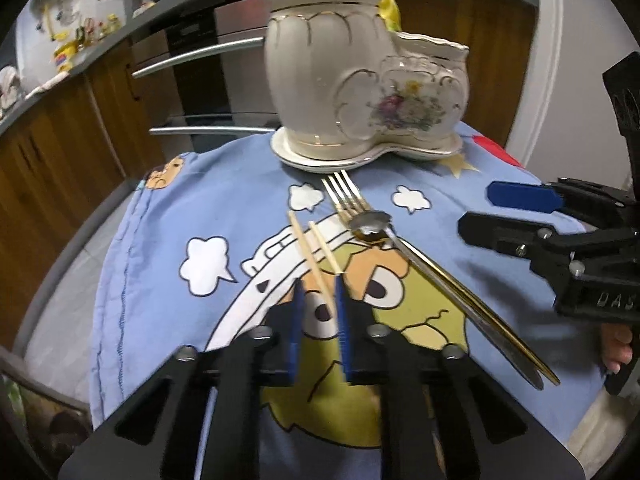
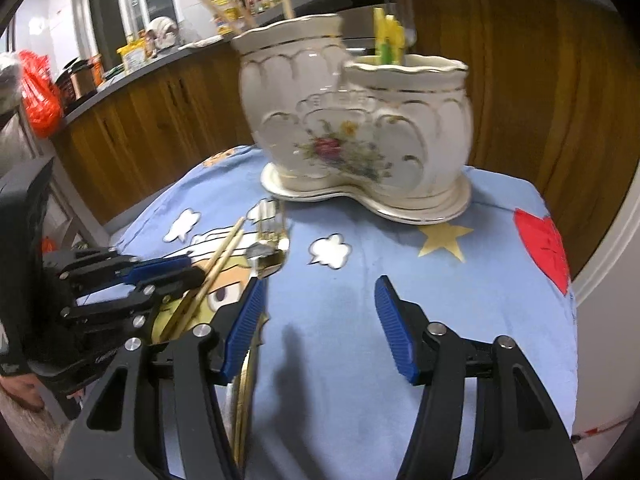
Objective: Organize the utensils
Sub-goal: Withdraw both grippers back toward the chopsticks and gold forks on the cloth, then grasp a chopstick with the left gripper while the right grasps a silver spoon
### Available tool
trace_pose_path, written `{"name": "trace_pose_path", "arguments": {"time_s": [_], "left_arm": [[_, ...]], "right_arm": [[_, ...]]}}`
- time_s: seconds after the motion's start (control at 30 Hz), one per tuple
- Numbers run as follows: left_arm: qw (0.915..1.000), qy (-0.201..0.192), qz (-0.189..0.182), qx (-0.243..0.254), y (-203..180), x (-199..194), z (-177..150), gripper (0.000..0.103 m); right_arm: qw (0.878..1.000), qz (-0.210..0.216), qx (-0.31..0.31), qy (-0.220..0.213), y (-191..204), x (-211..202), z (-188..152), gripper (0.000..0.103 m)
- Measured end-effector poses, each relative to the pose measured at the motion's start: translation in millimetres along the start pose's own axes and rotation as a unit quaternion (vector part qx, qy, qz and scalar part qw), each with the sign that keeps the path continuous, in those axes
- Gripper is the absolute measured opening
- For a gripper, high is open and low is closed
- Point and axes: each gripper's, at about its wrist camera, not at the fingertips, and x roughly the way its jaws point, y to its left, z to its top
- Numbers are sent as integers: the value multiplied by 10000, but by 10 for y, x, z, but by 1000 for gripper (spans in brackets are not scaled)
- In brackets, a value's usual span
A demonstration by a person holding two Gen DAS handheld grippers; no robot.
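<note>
Chopsticks (image 1: 316, 252) pinched between left gripper (image 1: 319, 320) pads; right gripper (image 2: 320, 320) wide open, empty.

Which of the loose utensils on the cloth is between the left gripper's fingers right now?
The pair of wooden chopsticks. The left gripper is closed around their near ends, while the gold fork and spoon lie untouched to their right.

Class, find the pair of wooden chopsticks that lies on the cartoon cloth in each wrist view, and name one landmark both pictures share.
Left wrist view: the chopsticks sit at centre, running up and left from between the left gripper fingers.
Right wrist view: the chopsticks are at left of centre, slanting past the left gripper.
Shared landmark: the white ceramic utensil holder at the cloth's far edge.
</note>
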Motion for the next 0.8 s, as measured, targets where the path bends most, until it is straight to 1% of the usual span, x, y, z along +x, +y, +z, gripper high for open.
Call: {"name": "trace_pose_path", "arguments": {"time_s": [0.13, 0.17, 0.23, 0.27, 0.4, 0.47, 0.5, 0.53, 0.67, 0.7, 0.8], "left_arm": [[9996, 20, -170, -204, 124, 9, 13, 5], [9994, 26, -181, -278, 167, 11, 13, 5], [9992, 31, -176, -344, 237, 14, 10, 5], [9990, 37, -221, -385, 265, 14, 8, 4], [9972, 59, -456, -585, 379, 13, -6, 4], [9966, 63, -519, -632, 411, 14, -17, 4], [9965, 63, -537, -637, 417, 12, -20, 4], [9963, 68, -560, -642, 423, 11, -22, 4], [9960, 66, -622, -640, 438, 2, -34, 5], [9960, 63, -632, -630, 440, 0, -36, 5], [9959, 56, -663, -615, 449, -3, -38, 5]], "right_arm": [[9996, 64, -292, 11, 157, -4, -23, 46], [9993, 75, -364, 30, 196, 11, -22, 42], [9988, 89, -463, 94, 260, 55, -13, 39], [9986, 99, -500, 123, 284, 77, -7, 33], [9971, 152, -676, 316, 401, 199, 51, 32], [9962, 174, -696, 500, 445, 288, 84, 31], [9958, 190, -694, 567, 463, 322, 98, 28], [9956, 220, -672, 615, 478, 355, 121, 28], [9951, -71, -760, 624, 520, 434, 192, 25], [9953, -48, -718, 648, 508, 457, 207, 22], [9952, -73, -692, 687, 498, 509, 232, 20]]}}
